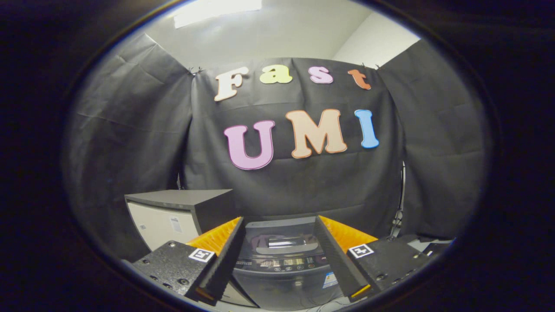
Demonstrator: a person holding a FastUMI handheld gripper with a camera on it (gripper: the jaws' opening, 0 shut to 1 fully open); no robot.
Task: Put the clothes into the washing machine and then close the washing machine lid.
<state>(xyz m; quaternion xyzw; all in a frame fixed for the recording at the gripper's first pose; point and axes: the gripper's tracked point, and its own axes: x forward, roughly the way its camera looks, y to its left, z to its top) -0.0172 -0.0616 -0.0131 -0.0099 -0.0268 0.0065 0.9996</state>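
Low in the frame the tool point(279, 251) gapes wide and empty, framing the dark grey top-loading washing machine point(284, 264); its stiff lid point(281, 240) likely lifts by the front lip

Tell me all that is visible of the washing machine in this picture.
The washing machine is a dark top-loading unit standing upright against the black cloth wall, seen between and just beyond the open fingers of the gripper. Its glossy lid looks closed and carries a pale handle-like bar. Below the lid runs a control panel with a row of small buttons and a display. A sticker sits on the front. A pale cabinet stands beside it. Nothing touches it.
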